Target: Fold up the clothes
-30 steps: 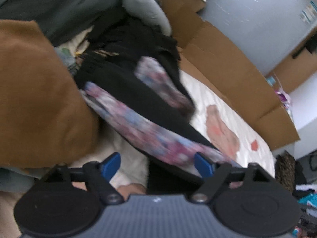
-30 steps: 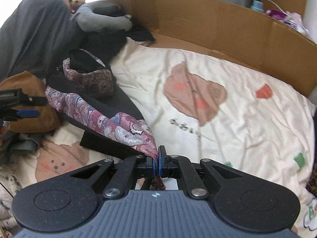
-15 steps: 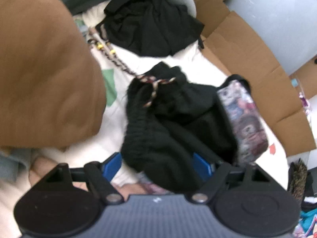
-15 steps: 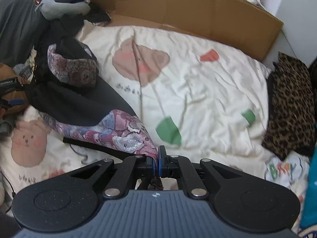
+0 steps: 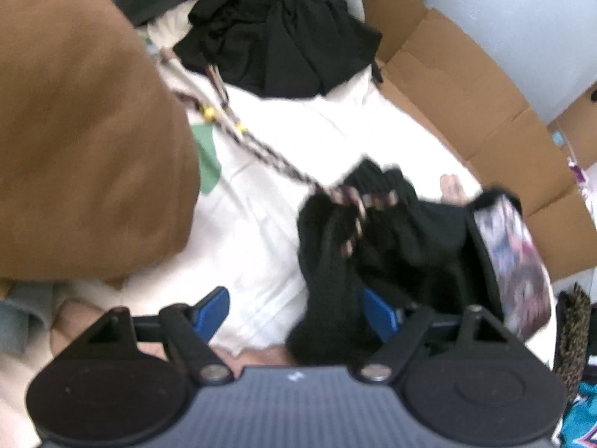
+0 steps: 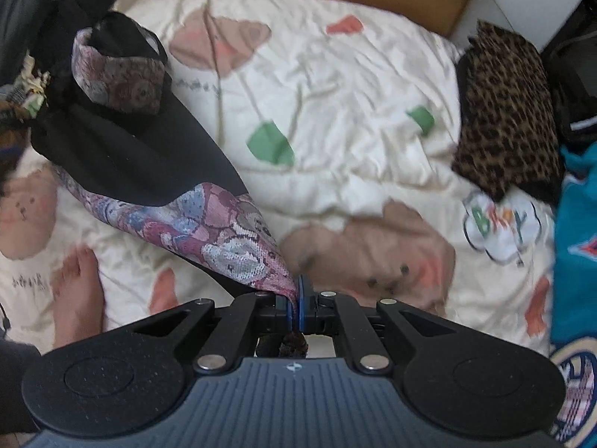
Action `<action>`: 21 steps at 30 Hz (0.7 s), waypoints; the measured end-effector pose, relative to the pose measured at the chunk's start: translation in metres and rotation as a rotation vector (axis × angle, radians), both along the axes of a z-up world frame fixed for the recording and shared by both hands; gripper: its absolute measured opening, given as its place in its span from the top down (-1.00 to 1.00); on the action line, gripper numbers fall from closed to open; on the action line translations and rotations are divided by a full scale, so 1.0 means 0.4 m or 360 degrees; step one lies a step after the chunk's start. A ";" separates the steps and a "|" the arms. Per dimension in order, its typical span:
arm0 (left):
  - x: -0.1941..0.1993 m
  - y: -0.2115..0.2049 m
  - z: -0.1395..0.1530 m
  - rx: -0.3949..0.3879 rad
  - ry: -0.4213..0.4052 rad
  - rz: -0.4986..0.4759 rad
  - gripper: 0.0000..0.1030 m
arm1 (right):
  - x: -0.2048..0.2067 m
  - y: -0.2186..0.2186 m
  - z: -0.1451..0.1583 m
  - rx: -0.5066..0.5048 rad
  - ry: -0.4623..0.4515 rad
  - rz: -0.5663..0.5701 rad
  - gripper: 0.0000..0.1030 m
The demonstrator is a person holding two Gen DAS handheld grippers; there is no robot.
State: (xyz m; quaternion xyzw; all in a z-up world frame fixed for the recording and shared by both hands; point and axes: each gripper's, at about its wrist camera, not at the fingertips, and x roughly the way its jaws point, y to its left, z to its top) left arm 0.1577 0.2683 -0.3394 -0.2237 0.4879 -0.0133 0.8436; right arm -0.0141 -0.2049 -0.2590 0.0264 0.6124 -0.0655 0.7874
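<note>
A black garment (image 5: 391, 231) with a flowered woven trim (image 6: 224, 239) lies stretched over the cream bed sheet (image 6: 335, 86). My right gripper (image 6: 296, 308) is shut on a corner of that trim, and the cloth runs taut up and left from it. In the left wrist view the bunched black end of the garment, with its braided cord (image 5: 268, 156), sits between my left gripper's (image 5: 294, 310) wide-apart jaws. It lies against the right finger (image 5: 377, 310), while bare sheet shows beside the left one.
A brown garment (image 5: 86, 149) bulges at the left, and a heap of black clothes (image 5: 283, 37) lies at the back. A cardboard wall (image 5: 466, 93) borders the bed. Folded leopard-print cloth (image 6: 511, 112) and a teal garment (image 6: 578, 242) sit at the right. A person's bare foot (image 6: 78, 287) rests on the sheet.
My right gripper has carried the trim corner rightward across the bed, stretching the garment out. My left gripper has sunk toward the sheet, and the black bunch has slid toward its right finger.
</note>
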 end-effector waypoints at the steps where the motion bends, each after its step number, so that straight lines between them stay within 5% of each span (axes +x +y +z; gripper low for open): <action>1: 0.008 0.004 0.006 -0.0002 -0.0021 0.0007 -0.56 | -0.006 -0.002 -0.005 -0.0006 0.0016 0.0003 0.99; 5: 0.048 0.023 0.029 -0.0025 -0.0092 0.0045 -0.56 | -0.009 -0.001 -0.007 0.0004 0.0024 0.0026 0.81; 9: 0.093 0.046 0.027 -0.0068 -0.0123 0.0123 -0.56 | -0.004 0.001 0.016 0.0017 -0.0042 0.0052 0.13; 21: 0.221 0.082 -0.089 -0.0172 0.0046 0.0336 -0.29 | 0.077 0.057 0.066 0.0076 -0.0191 0.0200 0.13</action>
